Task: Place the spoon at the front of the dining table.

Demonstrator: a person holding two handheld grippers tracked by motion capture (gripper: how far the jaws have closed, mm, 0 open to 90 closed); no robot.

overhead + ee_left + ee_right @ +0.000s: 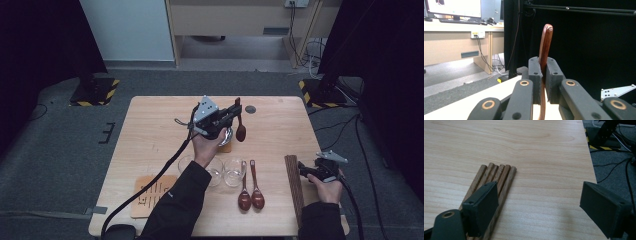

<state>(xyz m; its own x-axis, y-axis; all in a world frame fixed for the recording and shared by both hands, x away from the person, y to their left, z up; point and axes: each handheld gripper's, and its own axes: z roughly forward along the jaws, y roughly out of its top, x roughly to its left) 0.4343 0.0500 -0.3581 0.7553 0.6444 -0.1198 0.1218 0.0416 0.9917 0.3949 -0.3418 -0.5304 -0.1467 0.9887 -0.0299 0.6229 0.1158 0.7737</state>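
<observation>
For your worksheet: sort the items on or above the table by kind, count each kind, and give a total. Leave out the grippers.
Wooden spoons: 3, one held, two lying
Glass cups: 3
Wooden coasters: 2
Bundles of wooden sticks: 1
Total: 9

- Lab recording space: black curtains [40,45] flank the wooden table [155,125] at both frame edges.
- Stand bases with yellow-black hazard tape [95,92], loose cables [345,125] on grey carpet.
- Desk with monitor [456,7], upper left of left gripper view.
</observation>
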